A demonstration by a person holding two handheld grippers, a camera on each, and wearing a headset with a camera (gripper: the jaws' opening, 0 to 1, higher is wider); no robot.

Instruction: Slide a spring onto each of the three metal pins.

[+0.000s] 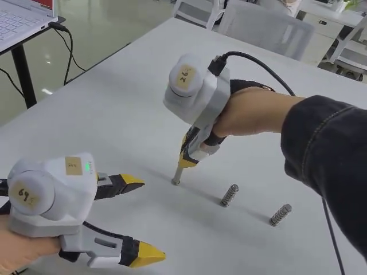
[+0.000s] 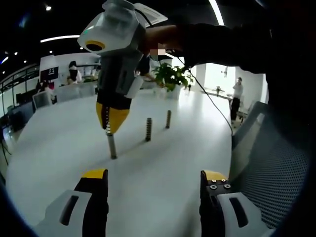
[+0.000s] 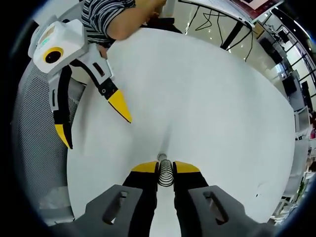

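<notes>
My right gripper [image 1: 184,164] points straight down, shut on a small coil spring [image 3: 166,176]. The spring's lower end sits just over the top of a thin upright metal pin [image 1: 176,180] on the white table [image 1: 114,103]. In the left gripper view the spring [image 2: 107,121] hangs between the yellow tips right above this pin [image 2: 112,146]. To the right stand two more pins with springs wound around them, one nearer [image 1: 229,195] and one farther right [image 1: 280,215]. My left gripper [image 1: 141,217] hovers open at the lower left, holding nothing.
A laptop [image 1: 23,17] with a black cable sits on a side desk at the top left. Grey chairs [image 1: 269,28] stand past the table's far edge. A mesh chair [image 2: 266,163] is close on my left gripper's right.
</notes>
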